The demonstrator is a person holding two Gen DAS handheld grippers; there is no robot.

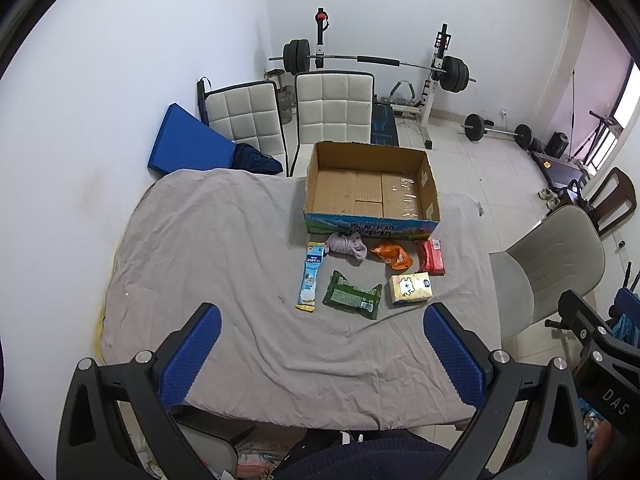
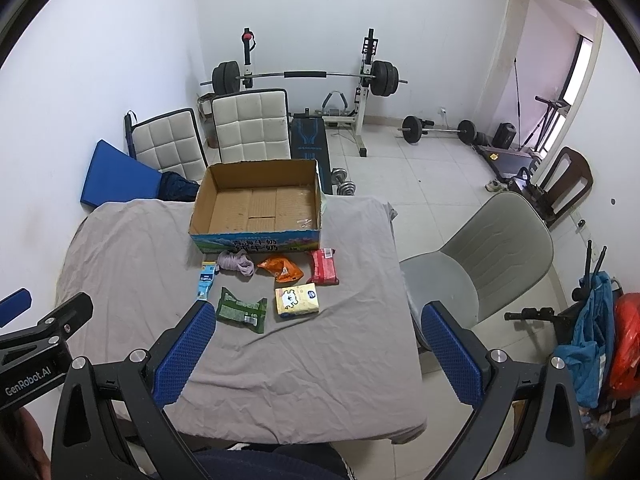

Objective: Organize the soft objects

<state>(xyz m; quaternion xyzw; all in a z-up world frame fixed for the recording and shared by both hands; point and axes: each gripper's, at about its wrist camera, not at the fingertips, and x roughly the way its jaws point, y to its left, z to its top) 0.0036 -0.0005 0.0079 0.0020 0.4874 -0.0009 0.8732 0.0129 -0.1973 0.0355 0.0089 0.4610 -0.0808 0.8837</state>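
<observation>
Holding: you have both grippers above the near table edge, nothing in either.
Left gripper (image 1: 322, 332): fingers spread wide, empty.
Right gripper (image 2: 318, 330): fingers spread wide, empty.
Box (image 1: 372, 188): open, at the far side of the grey cloth (image 1: 224, 248).
Back row, just in front of box: lilac cloth bundle (image 1: 346, 247), orange pouch (image 1: 393, 255), red pack (image 1: 430, 256).
Front row: green pack (image 1: 352, 295), yellow tissue pack (image 1: 410, 288).
Left side: blue-white sachet (image 1: 310, 276), beside the bundle.
Chair (image 2: 492, 256): right of your table.
</observation>
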